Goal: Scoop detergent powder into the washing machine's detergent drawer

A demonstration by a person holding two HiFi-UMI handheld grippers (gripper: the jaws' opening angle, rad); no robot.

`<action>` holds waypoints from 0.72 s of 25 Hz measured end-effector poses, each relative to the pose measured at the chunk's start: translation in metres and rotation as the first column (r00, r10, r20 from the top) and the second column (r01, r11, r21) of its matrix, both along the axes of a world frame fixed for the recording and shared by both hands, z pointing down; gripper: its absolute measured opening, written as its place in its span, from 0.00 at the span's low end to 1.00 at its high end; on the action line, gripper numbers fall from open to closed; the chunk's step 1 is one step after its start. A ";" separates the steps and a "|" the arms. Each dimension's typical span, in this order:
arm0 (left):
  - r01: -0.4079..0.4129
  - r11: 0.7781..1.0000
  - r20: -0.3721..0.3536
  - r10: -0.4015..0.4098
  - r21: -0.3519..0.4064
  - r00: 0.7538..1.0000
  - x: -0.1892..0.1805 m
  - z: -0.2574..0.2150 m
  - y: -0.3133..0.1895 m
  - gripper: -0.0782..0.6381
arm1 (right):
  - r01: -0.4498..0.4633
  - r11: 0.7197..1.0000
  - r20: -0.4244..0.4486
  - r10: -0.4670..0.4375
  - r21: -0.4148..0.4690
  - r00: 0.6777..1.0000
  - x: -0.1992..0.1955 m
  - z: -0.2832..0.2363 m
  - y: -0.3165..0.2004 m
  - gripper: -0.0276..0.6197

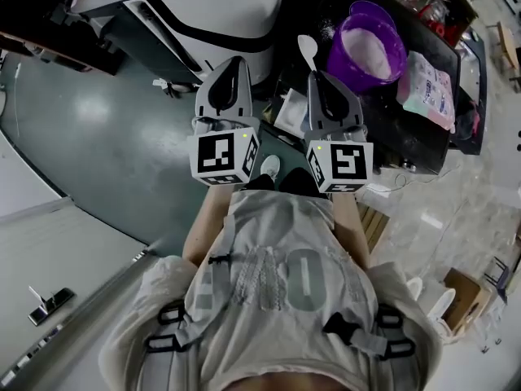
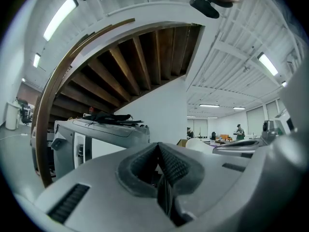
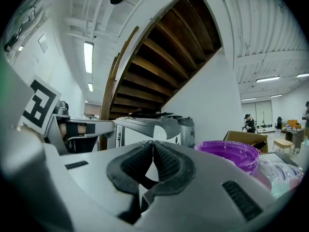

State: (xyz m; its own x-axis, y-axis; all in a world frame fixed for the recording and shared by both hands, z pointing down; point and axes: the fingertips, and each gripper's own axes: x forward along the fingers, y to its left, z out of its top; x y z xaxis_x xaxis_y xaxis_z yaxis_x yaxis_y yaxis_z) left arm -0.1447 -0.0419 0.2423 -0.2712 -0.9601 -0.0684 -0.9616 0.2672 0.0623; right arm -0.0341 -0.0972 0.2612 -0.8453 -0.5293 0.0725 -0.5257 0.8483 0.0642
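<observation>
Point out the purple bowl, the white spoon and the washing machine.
purple bowl (image 1: 396,49): head view, right wall.
white spoon (image 1: 307,47): head view, its scoop end.
washing machine (image 1: 213,5): head view, white panel.

L gripper (image 1: 231,62), R gripper (image 1: 320,78) side by side; purple tub (image 1: 394,49), white scoop (image 1: 307,49) beyond

Wooden stair underside (image 3: 161,50), cardboard box (image 3: 247,138), pastel plastic packet (image 1: 429,88).

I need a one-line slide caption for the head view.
Left gripper and right gripper, both shut, held before purple powder tub, white spoon, washing machine.
</observation>
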 end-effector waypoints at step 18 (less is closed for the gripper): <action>-0.071 0.996 -0.001 0.071 -0.052 0.998 0.044 0.011 -0.035 0.14 | -0.049 0.999 0.006 0.049 -0.009 0.999 0.031 0.001 -0.029 0.06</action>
